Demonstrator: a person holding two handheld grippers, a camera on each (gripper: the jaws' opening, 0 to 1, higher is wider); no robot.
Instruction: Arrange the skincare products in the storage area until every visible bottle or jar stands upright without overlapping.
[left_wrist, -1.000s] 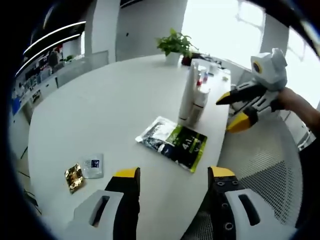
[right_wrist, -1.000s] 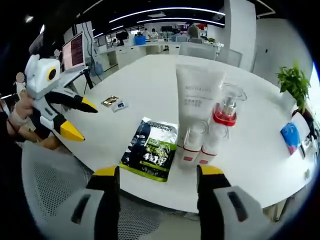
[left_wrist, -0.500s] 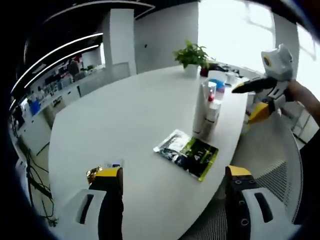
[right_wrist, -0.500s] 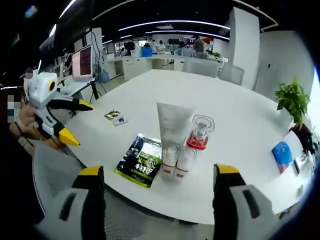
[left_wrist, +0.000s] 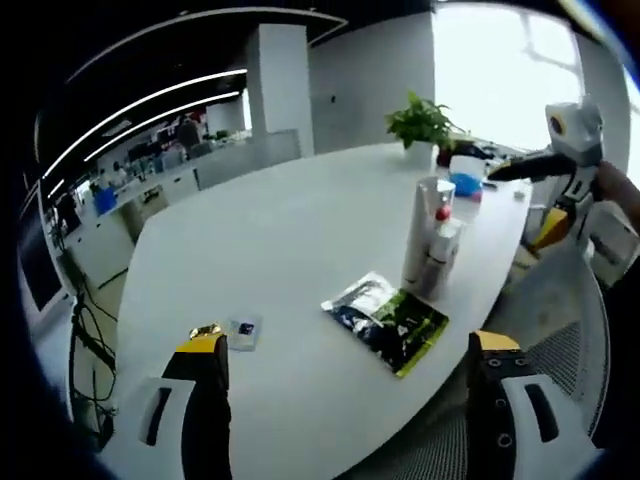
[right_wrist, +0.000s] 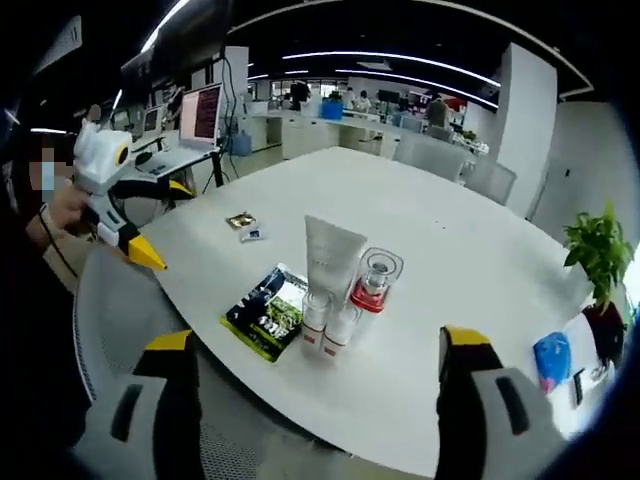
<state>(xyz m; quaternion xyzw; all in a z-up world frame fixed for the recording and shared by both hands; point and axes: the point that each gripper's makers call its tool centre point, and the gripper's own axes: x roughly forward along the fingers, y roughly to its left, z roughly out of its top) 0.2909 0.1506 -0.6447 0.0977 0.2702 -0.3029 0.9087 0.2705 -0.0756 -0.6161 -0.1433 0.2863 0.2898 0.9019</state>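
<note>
On the white round table (right_wrist: 470, 260) a tall white tube (right_wrist: 331, 258) stands upright. Beside it stands a clear-capped pump bottle with a red collar (right_wrist: 372, 282), and two small white bottles (right_wrist: 330, 325) stand in front. The same cluster (left_wrist: 431, 240) is at the table's right edge in the left gripper view. A black and green sachet (right_wrist: 264, 312) lies flat next to them. My left gripper (left_wrist: 350, 355) is open, well back from the table. My right gripper (right_wrist: 315, 350) is open too, held away from the bottles. The left gripper (right_wrist: 120, 190) also shows at the left of the right gripper view.
A gold sachet (left_wrist: 205, 331) and a small clear packet (left_wrist: 243, 330) lie near the table's left side. A potted plant (left_wrist: 423, 122) and a blue pack (right_wrist: 551, 357) sit at the far end. A mesh chair (left_wrist: 560, 330) stands by the table edge.
Both grippers have pulled back from the table, so the bottles and sachets look smaller. The products themselves have not moved.
</note>
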